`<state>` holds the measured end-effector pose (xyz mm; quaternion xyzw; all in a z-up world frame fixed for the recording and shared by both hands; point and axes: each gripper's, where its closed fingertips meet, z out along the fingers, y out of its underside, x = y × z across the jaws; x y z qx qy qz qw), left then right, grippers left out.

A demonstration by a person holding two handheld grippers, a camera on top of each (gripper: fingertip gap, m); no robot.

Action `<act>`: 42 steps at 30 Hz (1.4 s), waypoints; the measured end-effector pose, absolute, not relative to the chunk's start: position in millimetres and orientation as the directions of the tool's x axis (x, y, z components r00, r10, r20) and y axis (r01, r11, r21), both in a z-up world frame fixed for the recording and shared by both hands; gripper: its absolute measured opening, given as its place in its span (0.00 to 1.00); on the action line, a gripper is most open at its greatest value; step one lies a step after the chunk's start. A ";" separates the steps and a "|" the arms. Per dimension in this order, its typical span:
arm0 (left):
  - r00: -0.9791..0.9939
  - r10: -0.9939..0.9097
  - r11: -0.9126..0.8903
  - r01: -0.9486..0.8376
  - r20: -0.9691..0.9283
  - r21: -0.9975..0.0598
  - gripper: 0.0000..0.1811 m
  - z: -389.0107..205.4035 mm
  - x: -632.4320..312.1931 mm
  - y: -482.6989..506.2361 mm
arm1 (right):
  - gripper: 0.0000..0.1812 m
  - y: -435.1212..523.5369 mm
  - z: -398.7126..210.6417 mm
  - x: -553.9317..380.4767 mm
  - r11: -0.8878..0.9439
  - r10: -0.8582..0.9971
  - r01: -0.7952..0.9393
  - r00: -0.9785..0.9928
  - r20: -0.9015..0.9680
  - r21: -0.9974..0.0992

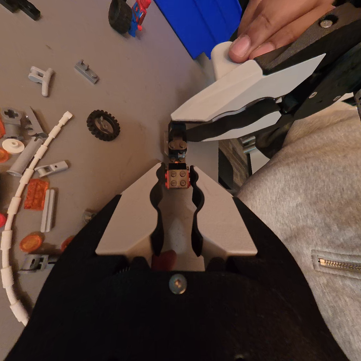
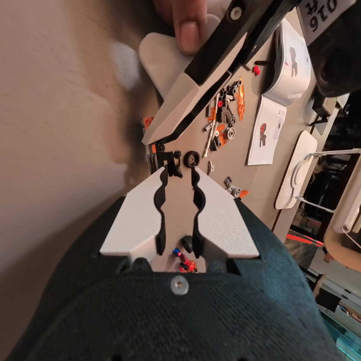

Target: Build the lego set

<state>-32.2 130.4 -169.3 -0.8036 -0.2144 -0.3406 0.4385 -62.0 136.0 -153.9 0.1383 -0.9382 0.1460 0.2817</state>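
Midway through joining, the left gripper (image 1: 177, 176) clamps the grey-and-red block (image 1: 177, 179) above the table edge (image 1: 136, 82) while the right gripper (image 1: 176, 130) pinches its black end; next, I judge, a firm squeeze together.

The left gripper (image 1: 177, 176) had white fingers with black wavy pads and a black body. The small assembly (image 1: 177, 178) showed a tan studded top, red sides and black parts. The table (image 1: 127, 82) was beige. On it lay a black tyre (image 1: 103, 125), a white segmented hose (image 1: 11, 211), transparent orange pieces (image 1: 36, 194) and a red and blue minifigure (image 1: 139, 14).
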 end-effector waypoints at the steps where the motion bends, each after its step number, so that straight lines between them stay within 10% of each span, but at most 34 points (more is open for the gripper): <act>1: 0.676 0.046 -0.524 0.643 0.735 -0.559 0.12 -169.4 -32.2 130.4 | 0.12 135.4 -154.6 -61.6 0.919 -0.181 -0.343 -0.804 0.566 -0.192; 31: 0.676 0.044 -0.532 0.639 0.736 -0.555 0.11 -170.3 -30.9 130.6 | 0.04 136.6 -171.8 -55.7 0.926 -0.153 -0.289 -0.877 0.456 -0.244; 42: 0.609 -0.047 -0.409 0.712 0.792 -0.571 0.19 -146.8 -40.7 126.6 | 0.05 135.7 -149.6 -65.3 0.885 -0.124 -0.390 -0.722 0.680 -0.254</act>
